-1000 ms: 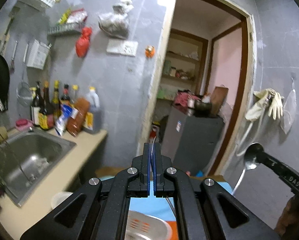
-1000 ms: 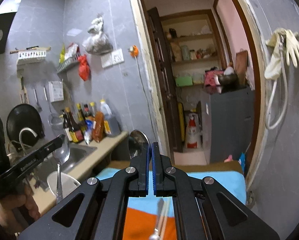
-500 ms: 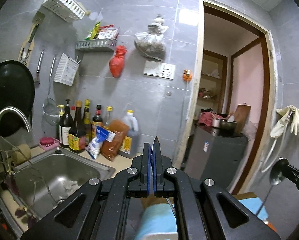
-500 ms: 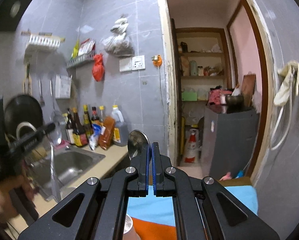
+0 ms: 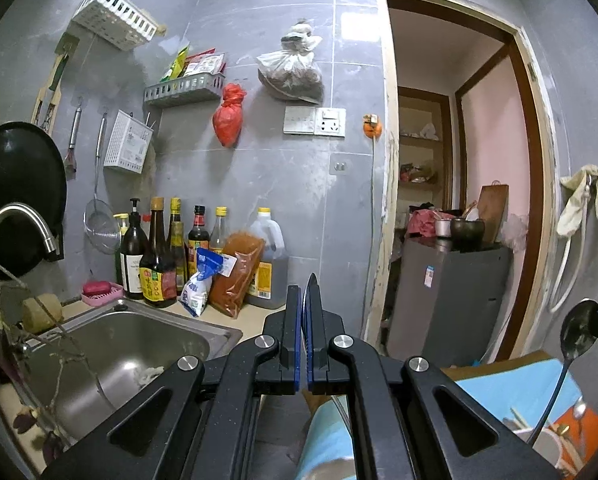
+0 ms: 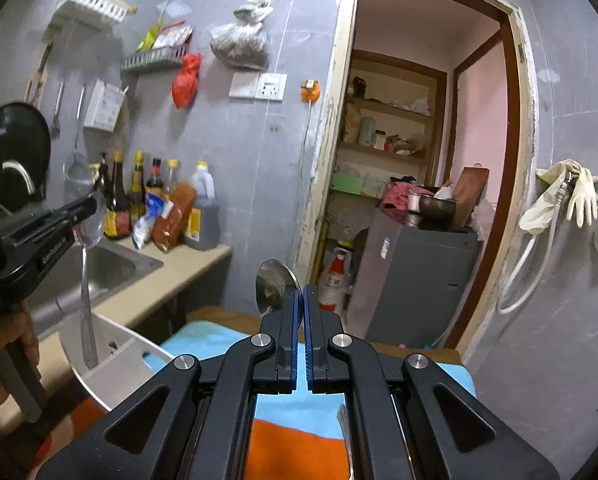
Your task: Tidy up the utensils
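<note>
Two hand-held black grippers, each clamped on one metal spoon by the bowl end, are held above a small table covered with a blue and orange cloth point(image 6: 299, 436). Nearest in the right wrist view, the right gripper point(image 6: 302, 300) has its blue-lined fingers pressed together on a spoon point(image 6: 273, 286), whose bowl stands up just left of the tips while its handle hangs below, out of sight. To the left, the left gripper point(image 6: 87, 210) holds a second spoon point(image 6: 86, 280) by the bowl, its handle hanging down into a white holder point(image 6: 111, 364) that stands at the table's left edge, beside the beige counter point(image 6: 171, 280). In the left wrist view the left gripper's fingers are likewise shut, with only a thin edge of the spoon showing above them. The likely risks: the smooth, curved bowls may slip or swing in a grip that narrow — a spoon could pivot and fall short of the holder; the handle could catch the holder's rim and tip it off the table edge; and the two grippers, working close together, could knock each other. Counted: two grippers, two held spoons, one white holder with some utensils already in it — too small to count — one steel sink point(image 5: 111, 360) and, farthest, about seven bottles point(image 5: 159, 256) against the grey wall.
</note>
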The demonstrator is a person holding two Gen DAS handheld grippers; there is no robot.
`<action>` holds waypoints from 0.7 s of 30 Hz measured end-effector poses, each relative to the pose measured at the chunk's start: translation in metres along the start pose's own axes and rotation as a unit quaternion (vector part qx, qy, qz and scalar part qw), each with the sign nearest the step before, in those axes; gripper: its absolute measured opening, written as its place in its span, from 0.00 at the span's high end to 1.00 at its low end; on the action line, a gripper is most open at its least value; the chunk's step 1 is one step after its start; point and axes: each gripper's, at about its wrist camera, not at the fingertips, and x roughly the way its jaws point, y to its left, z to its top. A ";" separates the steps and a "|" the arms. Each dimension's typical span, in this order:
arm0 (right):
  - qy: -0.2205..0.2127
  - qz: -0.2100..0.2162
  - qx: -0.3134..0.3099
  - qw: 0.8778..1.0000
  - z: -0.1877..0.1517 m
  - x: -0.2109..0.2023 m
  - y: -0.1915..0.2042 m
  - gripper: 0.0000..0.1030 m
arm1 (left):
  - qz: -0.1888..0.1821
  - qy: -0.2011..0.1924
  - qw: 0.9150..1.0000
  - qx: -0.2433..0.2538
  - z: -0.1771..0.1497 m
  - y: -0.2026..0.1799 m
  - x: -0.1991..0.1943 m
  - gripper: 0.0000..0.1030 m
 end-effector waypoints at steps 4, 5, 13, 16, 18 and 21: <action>0.002 -0.005 -0.011 1.000 -0.010 0.002 0.009 0.99 | 0.004 -0.001 1.000 0.015 -0.010 -0.006 -0.001 1.00; 0.002 -0.004 -0.014 1.000 -0.013 0.002 0.011 0.99 | 0.004 0.002 1.000 0.019 -0.013 -0.007 -0.002 1.00; 0.025 0.023 -0.002 0.999 -0.024 0.005 0.020 0.98 | -0.020 0.051 0.998 -0.013 -0.020 0.002 -0.006 0.99; 0.037 0.039 0.013 0.998 -0.025 0.005 0.018 0.98 | -0.030 0.074 0.996 -0.027 -0.022 0.006 -0.008 0.98; 0.043 0.049 0.022 0.998 -0.024 0.005 0.016 0.97 | -0.040 0.088 0.995 -0.036 -0.022 0.007 -0.010 0.98; 0.052 0.067 0.032 0.996 -0.024 0.005 0.015 0.96 | -0.062 0.103 0.991 -0.051 -0.022 0.008 -0.014 0.96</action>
